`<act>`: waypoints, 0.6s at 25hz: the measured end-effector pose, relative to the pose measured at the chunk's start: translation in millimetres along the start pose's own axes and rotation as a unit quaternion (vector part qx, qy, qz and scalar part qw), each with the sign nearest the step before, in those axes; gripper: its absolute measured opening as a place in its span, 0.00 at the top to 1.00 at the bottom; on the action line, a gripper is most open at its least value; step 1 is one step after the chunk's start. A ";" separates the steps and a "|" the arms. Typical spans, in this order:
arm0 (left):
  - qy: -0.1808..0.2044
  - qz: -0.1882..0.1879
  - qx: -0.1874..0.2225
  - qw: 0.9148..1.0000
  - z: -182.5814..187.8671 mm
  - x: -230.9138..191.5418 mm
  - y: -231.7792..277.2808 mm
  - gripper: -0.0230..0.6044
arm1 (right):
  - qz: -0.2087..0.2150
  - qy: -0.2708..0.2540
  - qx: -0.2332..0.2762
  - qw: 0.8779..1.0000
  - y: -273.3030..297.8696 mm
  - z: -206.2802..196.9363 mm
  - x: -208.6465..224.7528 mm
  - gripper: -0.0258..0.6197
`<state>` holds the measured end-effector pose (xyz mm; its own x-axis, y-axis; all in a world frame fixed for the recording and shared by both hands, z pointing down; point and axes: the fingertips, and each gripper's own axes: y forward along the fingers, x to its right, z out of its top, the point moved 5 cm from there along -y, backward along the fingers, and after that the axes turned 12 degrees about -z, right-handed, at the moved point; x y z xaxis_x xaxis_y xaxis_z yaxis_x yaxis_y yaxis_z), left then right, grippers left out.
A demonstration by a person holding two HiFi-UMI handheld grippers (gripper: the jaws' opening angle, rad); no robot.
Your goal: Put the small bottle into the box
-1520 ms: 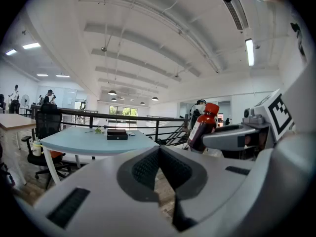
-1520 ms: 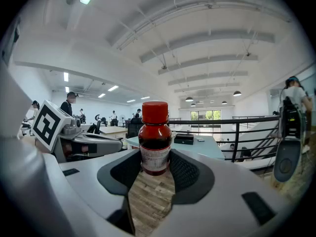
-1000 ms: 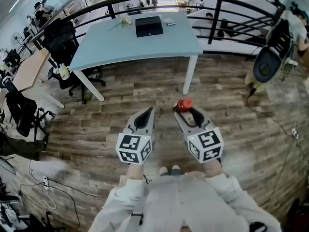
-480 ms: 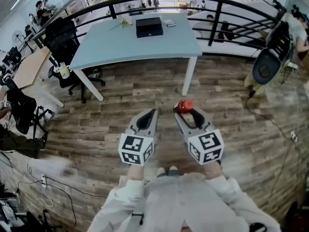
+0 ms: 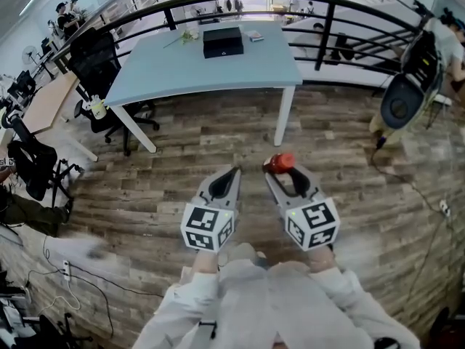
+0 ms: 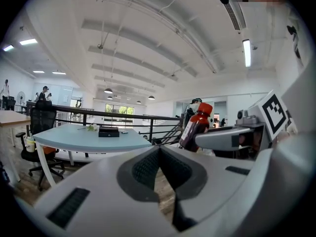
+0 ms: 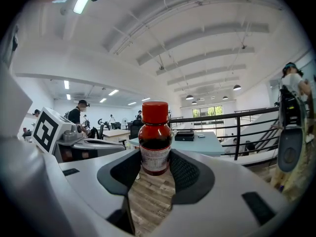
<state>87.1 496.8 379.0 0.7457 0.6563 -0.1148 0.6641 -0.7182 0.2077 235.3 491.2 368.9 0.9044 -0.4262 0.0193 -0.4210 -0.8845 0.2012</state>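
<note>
**A:** How is the small bottle to be described?

**B:** A dark, reddish-brown body is seen under a red cap, and a pale label is wrapped round the lower half. It is held upright, clamped at the label between the fingers of the right gripper. It is carried over the wooden floor, on the near side of the bench.

**A:** And the box?

**B:** The black box is set toward the far edge of the light-blue bench, well apart from the bottle.

**A:** What is seen of the left gripper?

**B:** It is held just left of the right one. Its fingers are brought together at the tips, and nothing is caught between them.

**A:** What is hidden or hard to make out?

**B:** The print on the label cannot be read. In the head view only the cap and shoulder of the bottle are shown, and the rest is covered by the right fingers. Whether the box is open or lidded cannot be told. The small things lying beside it on the bench cannot be identified.
</note>
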 end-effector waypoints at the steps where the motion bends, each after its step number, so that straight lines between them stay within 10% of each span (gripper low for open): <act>1: 0.000 -0.001 -0.003 1.000 -1.3 1.4 1.0 0.96 | -0.002 0.003 -0.002 1.000 -0.5 -1.3 2.2 0.68; 15: 0.003 -0.007 -0.017 1.000 -1.9 -72.8 49.3 0.96 | -0.008 0.010 -0.012 1.000 85.4 -1.4 17.9 0.68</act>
<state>65.4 414.0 399.5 0.7353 0.6685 -0.1120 0.6729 -0.7002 0.2384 215.6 408.3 387.8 0.9123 -0.4079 0.0360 -0.4051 -0.8863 0.2242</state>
